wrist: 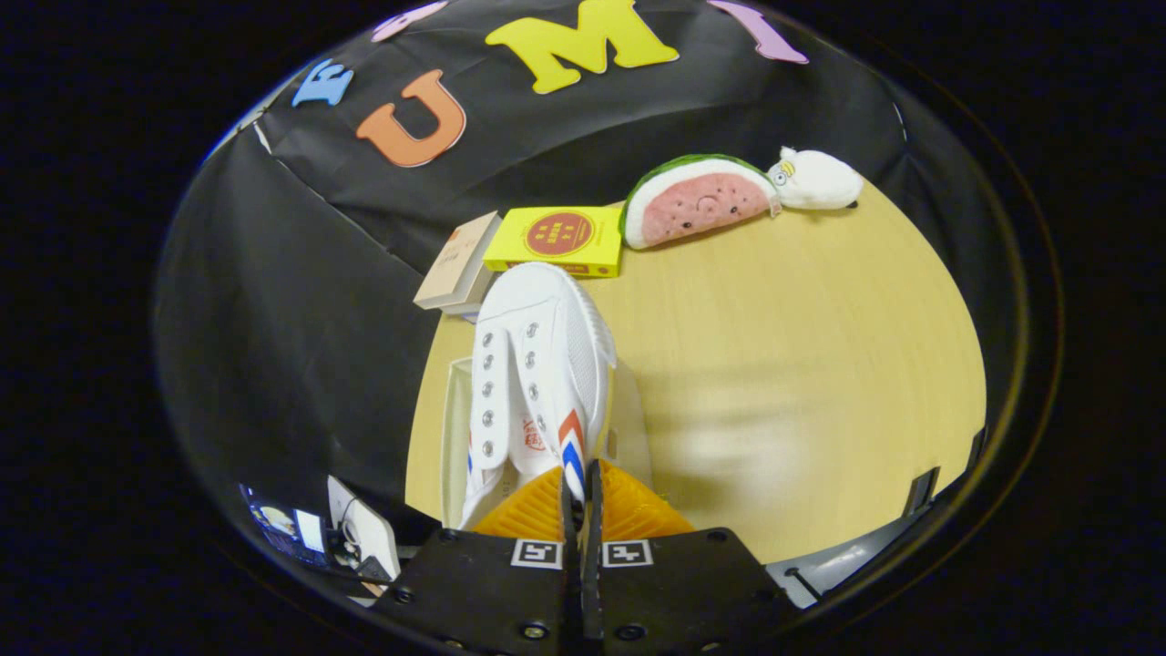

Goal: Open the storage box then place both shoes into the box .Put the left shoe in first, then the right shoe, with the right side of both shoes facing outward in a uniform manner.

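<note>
One white shoe (537, 364) sat clamped at its heel in the tongs (580, 483), toe pointing away, hanging over the open box (453, 428) just ahead. Books (557, 239) and plush toys (701, 199) lay beyond on the surface (802, 383).

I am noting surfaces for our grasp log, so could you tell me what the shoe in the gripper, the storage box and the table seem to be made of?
The gripper is shut on the shoe.
Shoe: white canvas-like fabric, matte, with metal-looking eyelets.
Storage box, under the shoe: seemingly translucent plastic with pale, slightly glossy walls.
Table: smooth, light wood-look top, probably laminate, with a soft sheen.
</note>
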A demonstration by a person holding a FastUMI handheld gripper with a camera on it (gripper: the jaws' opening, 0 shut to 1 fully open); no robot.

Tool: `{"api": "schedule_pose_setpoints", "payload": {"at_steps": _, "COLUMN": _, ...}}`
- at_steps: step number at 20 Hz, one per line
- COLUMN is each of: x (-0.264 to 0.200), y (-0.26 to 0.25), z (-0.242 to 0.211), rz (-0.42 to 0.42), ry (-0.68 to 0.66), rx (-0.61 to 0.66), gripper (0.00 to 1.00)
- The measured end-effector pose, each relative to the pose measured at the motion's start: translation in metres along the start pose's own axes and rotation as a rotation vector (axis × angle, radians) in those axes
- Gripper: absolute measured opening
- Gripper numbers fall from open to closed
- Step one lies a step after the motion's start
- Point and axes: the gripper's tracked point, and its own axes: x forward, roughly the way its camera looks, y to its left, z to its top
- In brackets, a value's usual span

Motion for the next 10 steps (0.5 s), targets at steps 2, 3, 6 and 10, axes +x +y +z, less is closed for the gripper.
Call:
{"api": "schedule_pose_setpoints", "payload": {"at_steps": 2, "x": 0.011, "y": 0.013, "z": -0.007, "rz": 0.001, "ry": 0.01, "rx": -0.002, "gripper": 0.01}}
{"api": "schedule_pose_setpoints", "payload": {"at_steps": 3, "x": 0.016, "y": 0.019, "z": -0.009, "rz": 0.001, "ry": 0.017, "rx": -0.001, "gripper": 0.01}}
{"api": "schedule_pose_setpoints", "payload": {"at_steps": 6, "x": 0.031, "y": 0.026, "z": -0.014, "rz": -0.018, "ry": 0.026, "rx": -0.011, "gripper": 0.01}}
{"api": "schedule_pose_setpoints", "payload": {"at_steps": 10, "x": 0.048, "y": 0.027, "z": -0.021, "rz": -0.044, "ry": 0.046, "rx": -0.007, "gripper": 0.01}}
